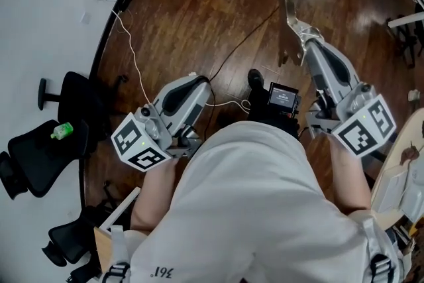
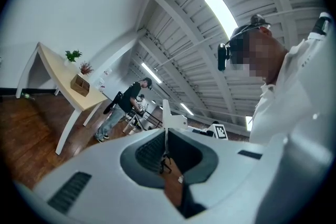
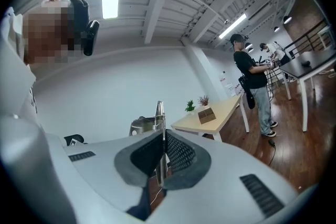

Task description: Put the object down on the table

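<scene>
Far at the left of the head view I see black office chairs [image 1: 38,157] against a white wall [image 1: 46,23], one with a small green thing [image 1: 62,131] on its seat. Next comes my left gripper [image 1: 197,80], held level over the dark wooden floor [image 1: 185,16] beside the person's white shirt [image 1: 258,209]. Its own view shows the jaws pressed together along one line, and I can make out nothing between them. Just ahead of the shirt, between the two grippers, I see a small black device [image 1: 283,97] with a lit screen. On the right, my right gripper [image 1: 306,36] is clamped tight on the metal object [image 3: 159,113], a thin bright piece that stands up out of the pads. From above it juts forward over the floor, touching no table. What kind of utensil it is I cannot tell. Beyond it in the right gripper view stands a pale wooden table [image 3: 229,106] carrying two small plants [image 3: 190,106] and a box [image 3: 206,115], well apart from the gripper. Farther right another person [image 3: 253,81] stands at a dark table [image 3: 315,63].
</scene>
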### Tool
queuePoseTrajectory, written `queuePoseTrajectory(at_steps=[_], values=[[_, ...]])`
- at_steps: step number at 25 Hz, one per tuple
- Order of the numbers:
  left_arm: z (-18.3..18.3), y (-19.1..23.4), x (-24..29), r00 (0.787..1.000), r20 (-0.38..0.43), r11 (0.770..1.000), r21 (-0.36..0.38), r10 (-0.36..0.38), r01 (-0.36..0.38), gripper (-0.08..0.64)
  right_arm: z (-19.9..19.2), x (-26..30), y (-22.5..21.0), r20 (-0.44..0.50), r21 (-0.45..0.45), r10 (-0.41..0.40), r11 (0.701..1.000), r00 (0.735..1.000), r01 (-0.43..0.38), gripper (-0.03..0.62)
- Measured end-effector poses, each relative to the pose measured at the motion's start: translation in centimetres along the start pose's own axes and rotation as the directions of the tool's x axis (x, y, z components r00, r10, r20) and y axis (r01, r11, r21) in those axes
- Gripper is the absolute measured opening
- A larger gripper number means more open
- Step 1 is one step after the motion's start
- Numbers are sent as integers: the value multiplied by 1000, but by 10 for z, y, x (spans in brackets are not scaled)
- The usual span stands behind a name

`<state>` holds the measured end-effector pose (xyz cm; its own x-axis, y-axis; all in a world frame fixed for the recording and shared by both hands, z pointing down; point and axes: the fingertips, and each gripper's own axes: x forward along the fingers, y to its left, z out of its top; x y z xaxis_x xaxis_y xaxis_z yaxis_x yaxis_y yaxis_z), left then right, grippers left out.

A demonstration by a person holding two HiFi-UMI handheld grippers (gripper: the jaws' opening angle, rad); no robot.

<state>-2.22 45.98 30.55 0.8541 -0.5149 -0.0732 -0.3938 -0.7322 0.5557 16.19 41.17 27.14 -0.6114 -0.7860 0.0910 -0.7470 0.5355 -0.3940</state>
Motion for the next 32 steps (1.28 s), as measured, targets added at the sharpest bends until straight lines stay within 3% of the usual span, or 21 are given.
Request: queuePoseTrajectory(at_steps=[9,15,22,32], values=[[24,63,103,996,-3,996,-13,90,-90,14,45,57,-113,-31,16,57,998,998,-57,6],[39,88,150,991,11,991,-18,136,-136,14,66,83,-162,-62,27,89,996,994,-88,6],[49,102,176,986,27,986,-12,164,-164,14,79,104,-188,-63,27,122,992,990,-121,6],[67,131,189,987,26,987,-19,157,-157,14,86,139,-205,-73,29,109,994,991,-107,6]])
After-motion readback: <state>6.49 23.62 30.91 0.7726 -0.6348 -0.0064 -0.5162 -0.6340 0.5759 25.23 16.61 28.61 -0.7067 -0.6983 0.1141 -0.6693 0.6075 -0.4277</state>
